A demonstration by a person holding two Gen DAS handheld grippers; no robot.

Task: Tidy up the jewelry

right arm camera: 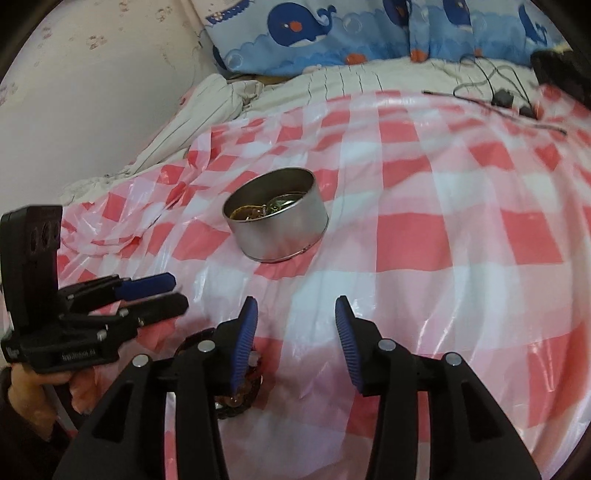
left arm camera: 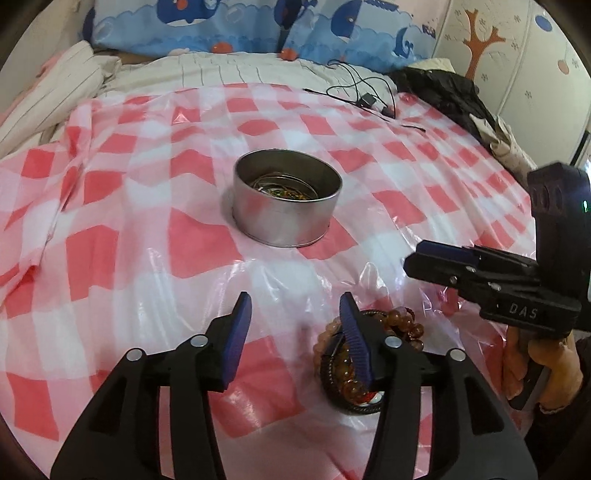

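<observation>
A round metal tin (left arm camera: 286, 201) stands on the red-and-white checked plastic sheet (left arm camera: 147, 236) and holds several pieces of jewelry; it also shows in the right wrist view (right arm camera: 277, 221). A pile of amber bead bracelets and a dark cord bracelet (left arm camera: 369, 354) lies near me, partly hidden behind the left gripper's right finger. My left gripper (left arm camera: 295, 314) is open and empty just left of the pile. My right gripper (right arm camera: 293, 317) is open and empty above the sheet; the pile (right arm camera: 236, 391) sits under its left finger. Each gripper shows in the other's view, the right one (left arm camera: 417, 258) and the left one (right arm camera: 173, 295).
Whale-print pillows (left arm camera: 258, 26) and striped bedding (left arm camera: 55, 85) lie at the back. A black cable with a small box (left arm camera: 365, 98) and dark clothing (left arm camera: 443, 92) lie at the far right. The wall (right arm camera: 92, 74) is on the left.
</observation>
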